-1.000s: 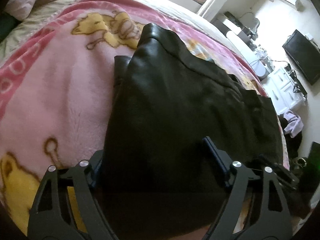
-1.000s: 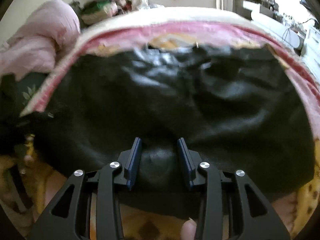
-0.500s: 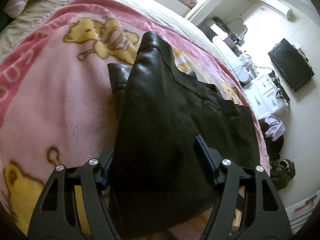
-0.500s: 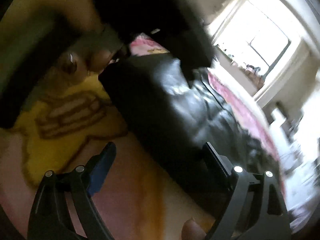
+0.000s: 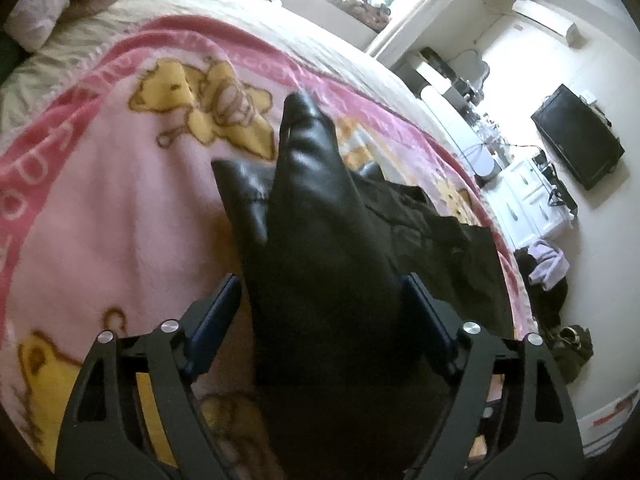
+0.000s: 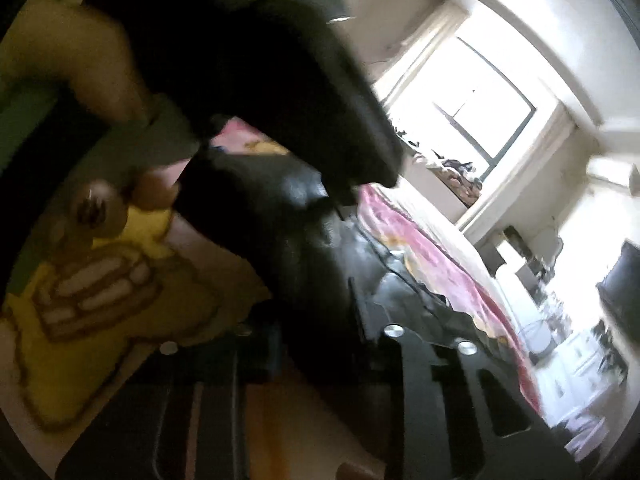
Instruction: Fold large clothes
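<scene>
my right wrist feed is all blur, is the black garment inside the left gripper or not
Observer: Yes, the black leather garment runs between the fingers of the left gripper, whose jaws are opening.
Operator: where does its far end lie
Observer: It tapers to a narrow tip on the pink blanket, beside a yellow bear print.
Operator: anything off the bed
Observer: A flatter part spreads toward the bed's right edge; past that I cannot tell.
</scene>
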`<state>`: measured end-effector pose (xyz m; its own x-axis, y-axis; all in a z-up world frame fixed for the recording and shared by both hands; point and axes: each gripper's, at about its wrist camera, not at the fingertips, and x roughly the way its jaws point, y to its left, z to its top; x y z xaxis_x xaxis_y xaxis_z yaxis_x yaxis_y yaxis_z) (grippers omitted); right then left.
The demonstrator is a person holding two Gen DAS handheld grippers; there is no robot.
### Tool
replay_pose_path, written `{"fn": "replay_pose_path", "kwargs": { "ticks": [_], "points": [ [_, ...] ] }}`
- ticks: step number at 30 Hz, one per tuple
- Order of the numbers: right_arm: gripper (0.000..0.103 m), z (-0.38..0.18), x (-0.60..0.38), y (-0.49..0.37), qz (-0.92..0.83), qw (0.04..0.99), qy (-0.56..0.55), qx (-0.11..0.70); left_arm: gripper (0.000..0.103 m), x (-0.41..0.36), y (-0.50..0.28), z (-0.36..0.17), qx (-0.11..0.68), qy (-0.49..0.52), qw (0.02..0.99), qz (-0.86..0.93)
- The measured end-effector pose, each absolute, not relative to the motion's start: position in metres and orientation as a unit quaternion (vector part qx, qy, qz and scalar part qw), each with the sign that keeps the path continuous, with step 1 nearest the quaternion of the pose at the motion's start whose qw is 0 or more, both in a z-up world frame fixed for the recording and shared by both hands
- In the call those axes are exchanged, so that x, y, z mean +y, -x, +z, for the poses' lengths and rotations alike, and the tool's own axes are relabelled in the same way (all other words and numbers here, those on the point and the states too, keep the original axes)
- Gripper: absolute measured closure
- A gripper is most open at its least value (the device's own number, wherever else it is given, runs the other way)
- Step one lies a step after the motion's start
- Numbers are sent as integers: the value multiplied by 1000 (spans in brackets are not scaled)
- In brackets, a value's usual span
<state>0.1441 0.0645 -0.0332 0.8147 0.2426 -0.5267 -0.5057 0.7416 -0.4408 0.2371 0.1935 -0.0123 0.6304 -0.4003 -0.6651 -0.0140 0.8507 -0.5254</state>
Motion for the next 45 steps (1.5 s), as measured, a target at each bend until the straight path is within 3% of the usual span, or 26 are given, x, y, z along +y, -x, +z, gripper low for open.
{"fn": "replay_pose_path", "kwargs": {
  "ticks": [3,8,9,12,15,22,32,39,45],
  "points": [
    [82,-27,58,-142,202,912,285,215,17,197,-237,-12,414,267,862,-116],
    [83,-19,51,-138,207,920,257,214,17,195,-245,-20,428,320,833,-143],
    [83,-19,49,-137,207,920,254,213,28,191,-246,-17,427,320,832,-148],
    [84,-11,38,-133,205,928,234,207,44,180,-246,1,417,308,842,-146],
    [84,7,14,-134,193,941,203,188,51,161,-243,30,392,293,858,-153],
    [85,42,-72,-142,154,967,113,171,52,75,-246,100,358,221,885,-198],
    [86,40,-180,-153,131,970,-24,204,52,-51,-263,126,363,131,893,-230],
    [85,10,-261,-173,160,918,-223,286,49,-109,-273,113,397,114,873,-258],
    [79,-53,-307,-190,191,800,-413,391,44,-94,-267,101,388,130,879,-246]
  ]
}}
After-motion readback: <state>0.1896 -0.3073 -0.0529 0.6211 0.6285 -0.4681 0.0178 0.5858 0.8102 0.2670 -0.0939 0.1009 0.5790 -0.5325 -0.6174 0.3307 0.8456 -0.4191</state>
